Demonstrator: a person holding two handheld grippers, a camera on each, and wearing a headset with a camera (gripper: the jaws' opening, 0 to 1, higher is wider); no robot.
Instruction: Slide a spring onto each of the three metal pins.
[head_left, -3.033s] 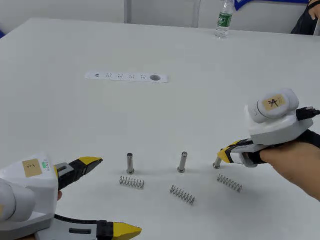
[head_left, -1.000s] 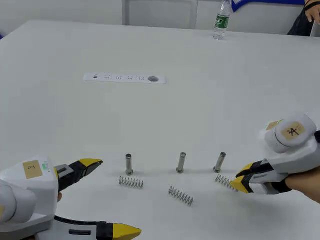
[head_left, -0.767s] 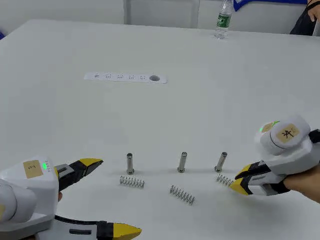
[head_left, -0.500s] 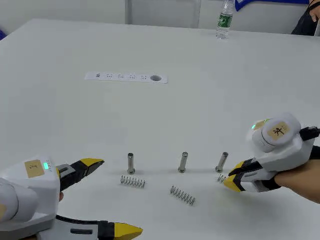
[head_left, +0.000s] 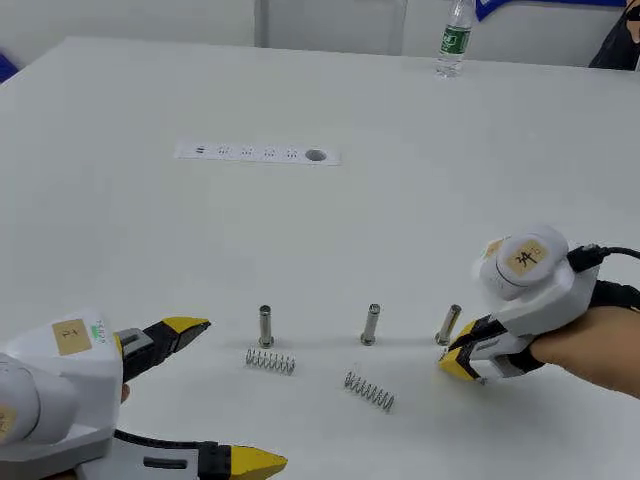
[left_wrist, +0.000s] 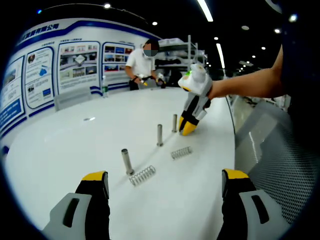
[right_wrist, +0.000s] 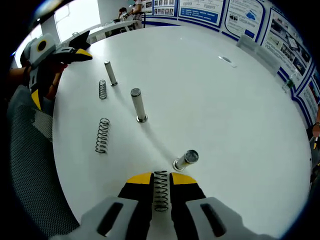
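Three metal pins stand upright in a row on the white table: left pin (head_left: 265, 326), middle pin (head_left: 371, 325), right pin (head_left: 450, 324). One spring (head_left: 271, 361) lies before the left pin and another spring (head_left: 369, 391) before the middle pin. My right gripper (head_left: 460, 362) sits low on the table just right of the right pin (right_wrist: 186, 160), shut on the third spring (right_wrist: 160, 190), which lies lengthwise between its yellow tips. My left gripper (head_left: 225, 395) hovers wide open at the front left with nothing in it, facing the pin row (left_wrist: 159, 135).
A white power strip (head_left: 258, 154) lies farther back on the table (head_left: 450, 200). A water bottle (head_left: 455, 38) stands at the far edge. A person (left_wrist: 142, 65) stands beyond the table in the left gripper view.
My right gripper has slid left along the table toward the right pin and over the third spring, which now sits between its tips. The left gripper has stayed where it was.
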